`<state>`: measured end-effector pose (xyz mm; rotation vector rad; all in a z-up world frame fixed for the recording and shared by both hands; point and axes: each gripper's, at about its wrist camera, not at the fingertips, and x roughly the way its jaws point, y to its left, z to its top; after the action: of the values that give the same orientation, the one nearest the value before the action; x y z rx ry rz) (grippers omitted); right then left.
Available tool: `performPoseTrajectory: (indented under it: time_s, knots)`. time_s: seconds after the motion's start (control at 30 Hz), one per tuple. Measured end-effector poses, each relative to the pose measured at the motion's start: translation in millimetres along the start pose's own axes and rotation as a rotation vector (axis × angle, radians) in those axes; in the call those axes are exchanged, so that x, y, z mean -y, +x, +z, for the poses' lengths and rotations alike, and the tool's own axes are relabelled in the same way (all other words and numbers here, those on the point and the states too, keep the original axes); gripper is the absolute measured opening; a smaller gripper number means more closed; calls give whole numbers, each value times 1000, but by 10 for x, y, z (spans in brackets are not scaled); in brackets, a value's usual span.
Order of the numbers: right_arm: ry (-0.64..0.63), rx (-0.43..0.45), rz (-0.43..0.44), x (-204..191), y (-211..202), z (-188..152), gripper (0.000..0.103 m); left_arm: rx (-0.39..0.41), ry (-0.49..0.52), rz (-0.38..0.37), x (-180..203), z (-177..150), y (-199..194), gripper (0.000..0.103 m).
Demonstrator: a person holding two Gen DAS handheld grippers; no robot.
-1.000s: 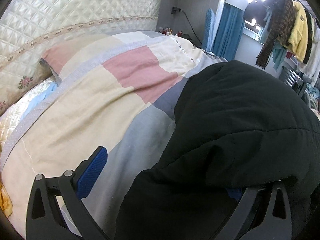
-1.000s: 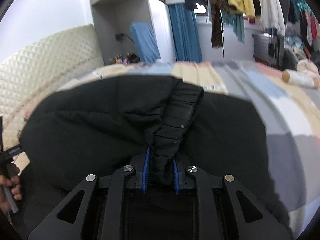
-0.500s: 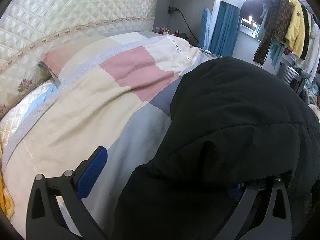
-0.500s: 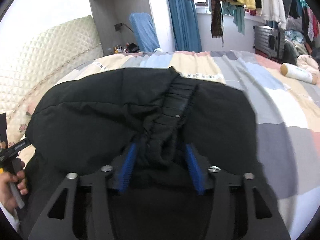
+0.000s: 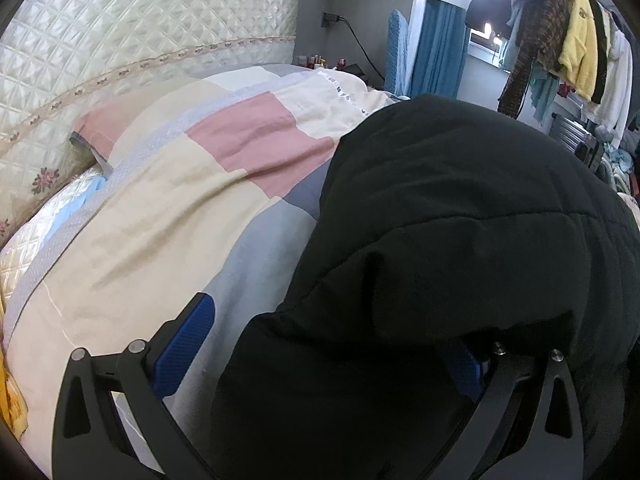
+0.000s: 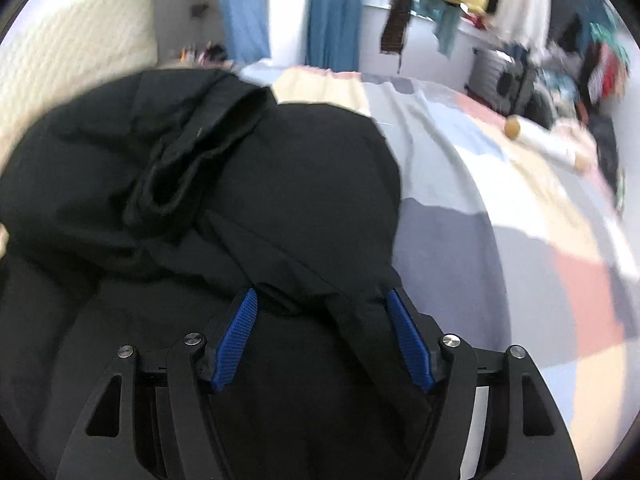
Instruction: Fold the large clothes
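Item: bulky black quilted coat [image 5: 460, 240], heaped on the bed with a pastel patchwork cover [image 5: 168, 216], filling centre and right of the left view.
Left claw [image 5: 328, 344]: spread wide, coat draped over its right finger; gripping nothing.
Right claw [image 6: 324, 336]: parted, fabric lying loose between the blue pads [image 6: 236, 340].
Step, judged: release between folds.
Next move: regrip an edge or sleeve [image 6: 200, 152], upper left.

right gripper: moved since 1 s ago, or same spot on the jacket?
Yes. The right gripper has opened, let go of the black jacket's gathered cuff, and shifted right; the cuff now lies up-left of it, and the blue curtain sits further left.
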<state>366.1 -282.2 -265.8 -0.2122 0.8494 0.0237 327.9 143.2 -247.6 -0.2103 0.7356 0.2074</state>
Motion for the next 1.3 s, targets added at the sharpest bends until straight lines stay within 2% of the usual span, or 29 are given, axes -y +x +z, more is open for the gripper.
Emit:
performPoseTrajectory:
  time_s: [0.1, 0.17, 0.27, 0.3, 0.4, 0.53, 0.77, 0.87, 0.97, 1.0, 1.13, 1.3]
  knots:
    - [-81, 2, -85, -132, 106, -4, 66, 0, 0, 0, -1, -11, 13, 103]
    - [-106, 17, -126, -184, 149, 10, 61, 1, -1, 0, -3, -11, 12, 103]
    - [-51, 60, -138, -105, 114, 66, 32, 19, -10, -10, -28, 4, -22, 103]
    - [-6, 86, -118, -42, 60, 91, 27, 25, -11, -12, -28, 7, -35, 103]
    - [90, 136, -69, 147, -72, 145, 24, 53, 5, 7, -35, 28, -73, 103]
    - [191, 149, -36, 386, -13, 209, 23, 42, 10, -13, -49, 34, -43, 103]
    - [199, 97, -49, 346, 303, 102, 24, 17, 55, -14, 42, -3, 31, 103]
    - [197, 95, -44, 343, 237, 91, 28, 17, 50, -27, 33, 27, -9, 103]
    - [259, 78, 2, 420, 87, 57, 49, 16, 57, -51, 49, 62, -134, 103]
    - [281, 79, 24, 447, 5, 32, 52, 26, 64, -59, 62, 58, -208, 103]
    - [304, 100, 34, 459, -401, -22, 54, 39, 84, -105, 122, 44, -544, 103]
    - [281, 194, 57, 420, -1162, 12, 54, 100, 96, -166, 224, 108, -1157, 103]
